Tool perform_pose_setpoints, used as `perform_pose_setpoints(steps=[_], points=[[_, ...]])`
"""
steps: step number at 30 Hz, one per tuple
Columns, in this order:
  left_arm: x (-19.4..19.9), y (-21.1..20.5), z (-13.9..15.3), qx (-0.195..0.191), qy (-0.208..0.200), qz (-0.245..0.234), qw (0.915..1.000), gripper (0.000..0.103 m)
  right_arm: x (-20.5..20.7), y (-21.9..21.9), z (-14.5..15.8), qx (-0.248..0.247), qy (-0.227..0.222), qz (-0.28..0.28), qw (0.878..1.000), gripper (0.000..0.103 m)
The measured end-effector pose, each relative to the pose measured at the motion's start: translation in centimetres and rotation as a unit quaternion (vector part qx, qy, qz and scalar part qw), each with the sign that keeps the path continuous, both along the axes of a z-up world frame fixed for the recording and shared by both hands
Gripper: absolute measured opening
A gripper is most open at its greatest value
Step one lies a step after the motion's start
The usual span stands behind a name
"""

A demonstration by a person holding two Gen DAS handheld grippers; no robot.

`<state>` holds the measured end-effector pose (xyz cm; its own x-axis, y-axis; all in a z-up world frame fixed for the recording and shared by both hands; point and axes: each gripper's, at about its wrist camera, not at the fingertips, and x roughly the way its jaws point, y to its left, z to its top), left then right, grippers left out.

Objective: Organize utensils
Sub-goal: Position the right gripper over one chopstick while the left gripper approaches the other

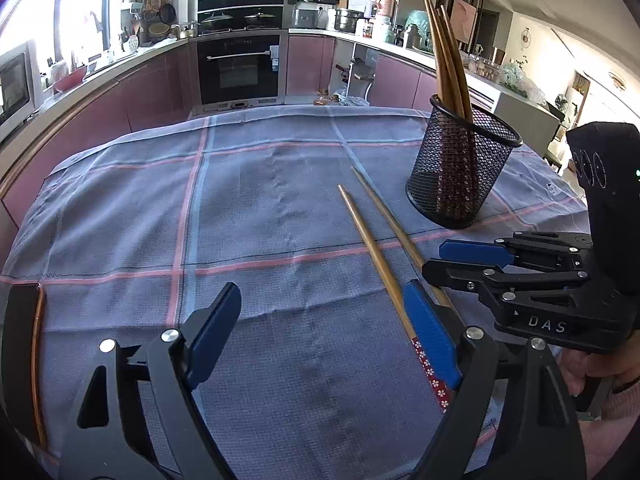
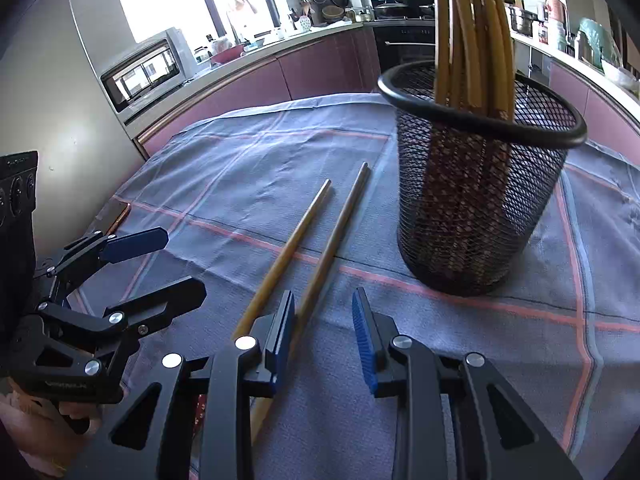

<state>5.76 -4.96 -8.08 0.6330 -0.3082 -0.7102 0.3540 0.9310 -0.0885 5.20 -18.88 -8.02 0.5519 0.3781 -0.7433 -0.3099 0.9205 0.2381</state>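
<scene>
Two loose chopsticks (image 2: 316, 256) lie side by side on the checked cloth (image 2: 224, 184), near but apart from the mesh cup (image 2: 476, 200), which stands upright at about two o'clock from them in the right wrist view. Their thin tips point to twelve o'clock, toward the oven (image 1: 240, 68); their thick ends run toward the cameras. They are plain golden-brown wood. Only the left wrist view shows the red, white-flowered band (image 1: 430, 372) on the thick end of the left stick; in the right view that end is hidden under the tongs. The cup holds a bundle of like sticks (image 2: 472, 36), handle ends down, their patterned bands showing through the mesh.

The right tongs (image 2: 324, 328) are partly open, blue pads apart. The right-hand stick passes just beside the inner face of the left pad (image 2: 282, 332); whether it touches, I cannot tell. The other pad stands clear, so nothing is gripped. The left stick lies outside those jaws, at nine o'clock of them.

The left tongs (image 1: 320, 340) stand wide open and hold nothing; the left stick runs along the inside of their right pad (image 1: 432, 336).

Each view shows the other tongs from the side, with part of a hand (image 1: 588, 376) beneath.
</scene>
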Motion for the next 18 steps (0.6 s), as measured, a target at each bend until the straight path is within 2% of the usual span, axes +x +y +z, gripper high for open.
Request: perform_pose_setpoints(steps=[8,11,18], points=[[0.0,-2.3,-0.7,0.02,0.007,-0.038,0.999,0.075,0.4,-0.1,0.1,-0.005,0.002,0.001,1.0,0.027],[0.5,-2.6,-1.3,0.027,0.019,-0.04,0.9986,0.069,0.5,0.0,0.0,-0.006,0.002,0.002,1.0,0.027],[0.7,-2.7,-1.9,0.032,0.031,-0.04,0.9982,0.064,0.6,0.0,0.0,-0.007,0.002,0.004,1.0,0.027]])
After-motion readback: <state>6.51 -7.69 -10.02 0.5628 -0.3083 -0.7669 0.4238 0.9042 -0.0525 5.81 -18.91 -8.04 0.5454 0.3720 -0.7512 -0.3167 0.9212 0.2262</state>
